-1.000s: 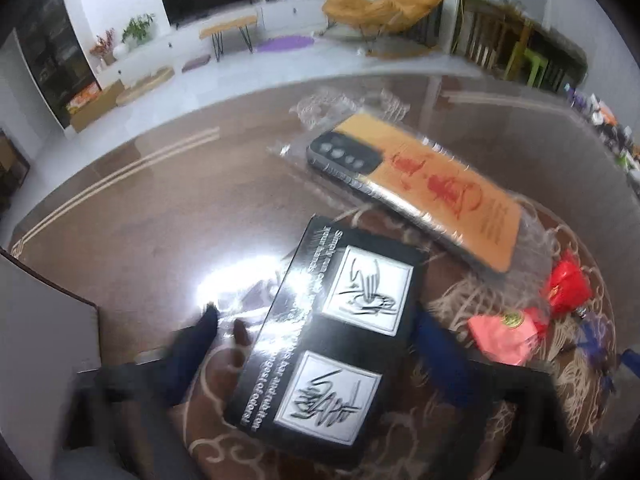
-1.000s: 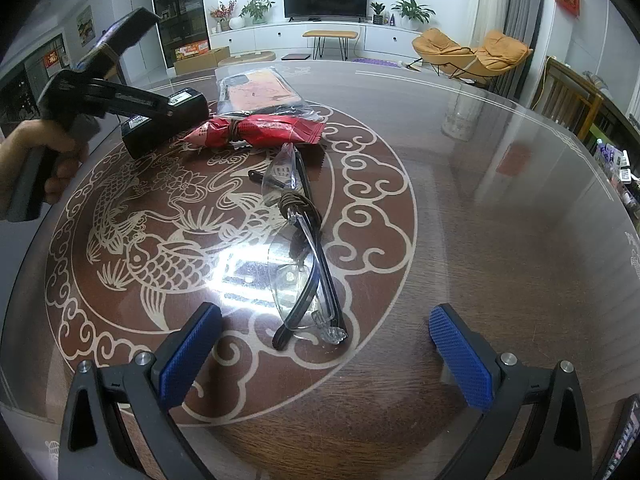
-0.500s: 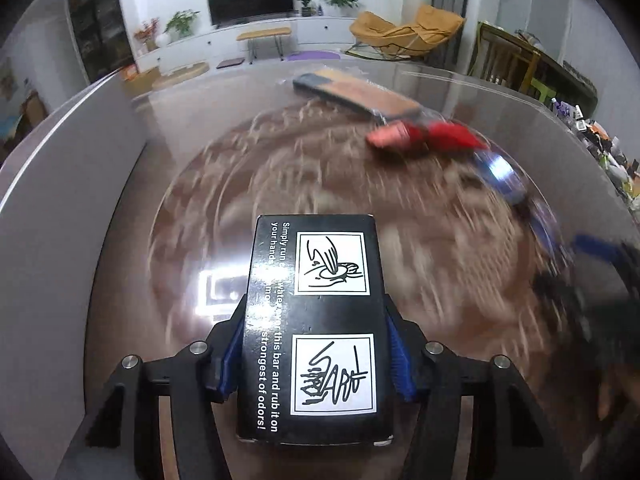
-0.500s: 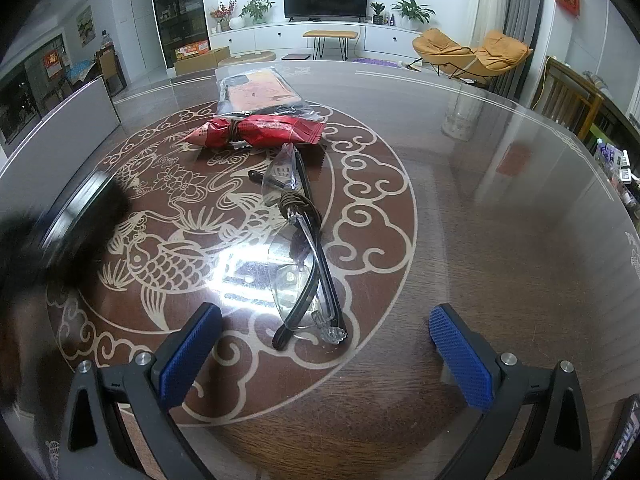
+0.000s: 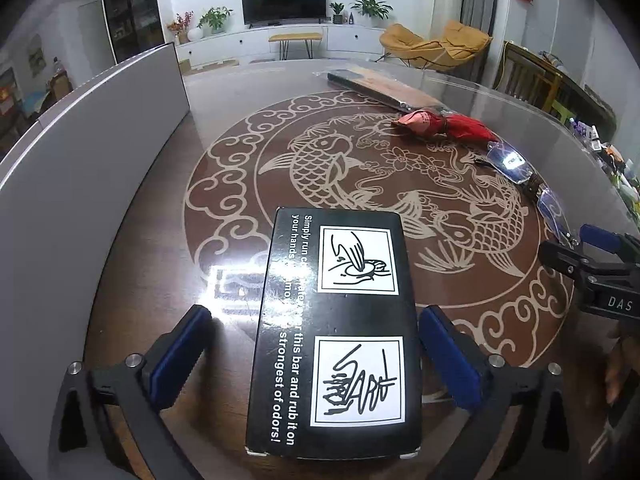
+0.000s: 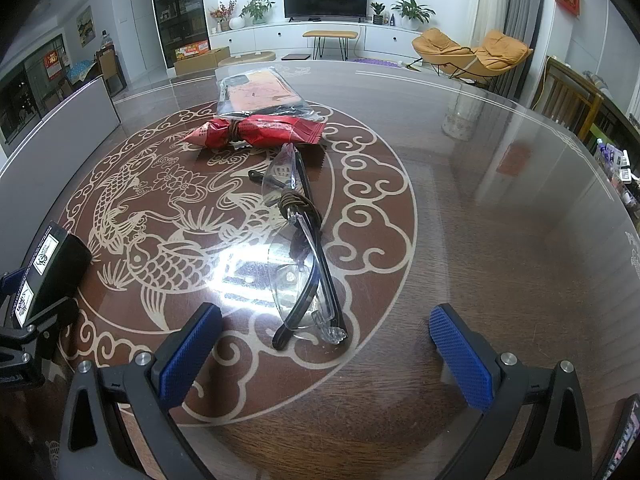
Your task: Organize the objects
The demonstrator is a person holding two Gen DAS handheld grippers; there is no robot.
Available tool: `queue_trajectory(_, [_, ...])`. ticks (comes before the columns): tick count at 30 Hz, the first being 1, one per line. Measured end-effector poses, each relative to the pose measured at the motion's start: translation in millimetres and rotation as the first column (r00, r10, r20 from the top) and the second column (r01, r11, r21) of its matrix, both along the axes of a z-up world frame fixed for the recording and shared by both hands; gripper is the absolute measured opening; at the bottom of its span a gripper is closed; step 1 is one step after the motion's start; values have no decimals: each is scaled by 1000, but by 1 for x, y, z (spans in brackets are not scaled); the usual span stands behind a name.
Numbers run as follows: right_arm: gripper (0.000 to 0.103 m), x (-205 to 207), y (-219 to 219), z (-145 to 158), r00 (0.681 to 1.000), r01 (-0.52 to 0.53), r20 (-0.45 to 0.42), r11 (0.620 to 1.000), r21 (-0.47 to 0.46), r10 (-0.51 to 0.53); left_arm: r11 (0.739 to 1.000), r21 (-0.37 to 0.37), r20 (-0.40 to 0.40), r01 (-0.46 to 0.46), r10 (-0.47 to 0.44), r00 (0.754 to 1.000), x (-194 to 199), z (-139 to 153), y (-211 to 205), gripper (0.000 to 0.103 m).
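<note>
A black box (image 5: 336, 332) with white pictures and lettering lies between the fingers of my left gripper (image 5: 316, 340). The jaws stand wide, with a gap on the left side and the right pad close to the box. The box also shows at the left edge of the right wrist view (image 6: 44, 272). My right gripper (image 6: 324, 340) is open and empty, just in front of clear safety glasses (image 6: 300, 248) on the table. A red wrapped packet (image 6: 256, 132) and a bagged orange phone case (image 6: 256, 94) lie farther back.
The round brown table (image 6: 500, 240) has a glass top with a fish pattern. A grey panel (image 5: 80, 168) stands along its left side. My right gripper shows at the right edge of the left wrist view (image 5: 600, 268). Small items crowd the far right rim.
My left gripper carried the box from beside the phone case to the near left of the table, set it down and opened its jaws. The right gripper has not moved.
</note>
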State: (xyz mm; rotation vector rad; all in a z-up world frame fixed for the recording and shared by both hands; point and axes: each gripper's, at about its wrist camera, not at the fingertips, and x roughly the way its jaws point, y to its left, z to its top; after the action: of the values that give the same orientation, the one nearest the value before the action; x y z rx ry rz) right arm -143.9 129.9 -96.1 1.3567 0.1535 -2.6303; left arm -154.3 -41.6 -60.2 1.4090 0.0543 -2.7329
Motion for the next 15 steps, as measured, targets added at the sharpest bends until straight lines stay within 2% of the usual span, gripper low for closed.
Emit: queue_trajectory(15, [103,0,0,0,1000,0,0,1000,0,0,1000,0,0,1,-1,1000,0,-1,1,103])
